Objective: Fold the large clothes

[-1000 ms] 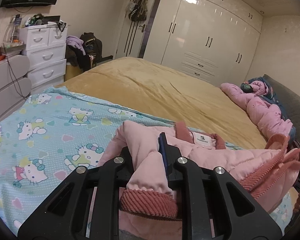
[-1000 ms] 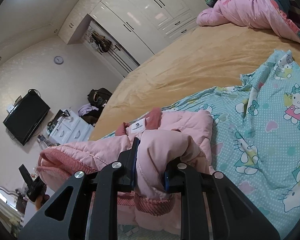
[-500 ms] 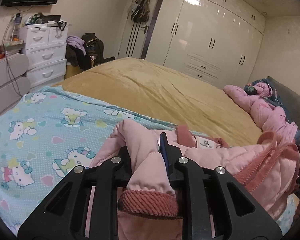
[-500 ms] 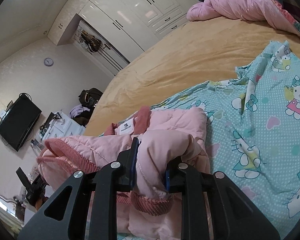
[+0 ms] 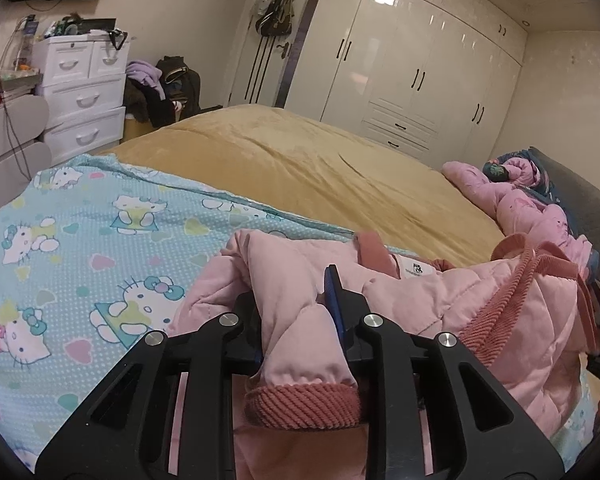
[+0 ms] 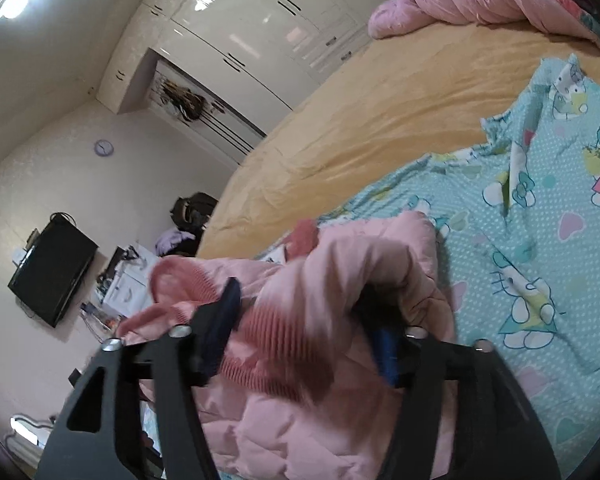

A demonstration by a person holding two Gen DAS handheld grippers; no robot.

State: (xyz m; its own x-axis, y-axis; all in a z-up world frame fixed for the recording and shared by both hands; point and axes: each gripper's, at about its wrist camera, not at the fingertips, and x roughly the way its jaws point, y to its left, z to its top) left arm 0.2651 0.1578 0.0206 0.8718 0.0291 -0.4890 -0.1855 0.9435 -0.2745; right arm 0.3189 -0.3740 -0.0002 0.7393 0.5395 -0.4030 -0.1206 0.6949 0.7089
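Left claw [image 5: 296, 308] clamped on a sleeve of the pink quilted jacket [image 5: 440, 300], ribbed cuff [image 5: 300, 406] hanging just behind its fingers. Jacket lies bunched on the Hello Kitty sheet [image 5: 80, 248] ahead of both claws. Right claw [image 6: 304, 332]: fingers spread wide, blurred jacket fabric loose between them.

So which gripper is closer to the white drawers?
Left. The left gripper grips the pink jacket nearer the drawers; the right gripper sits farther along the bed.
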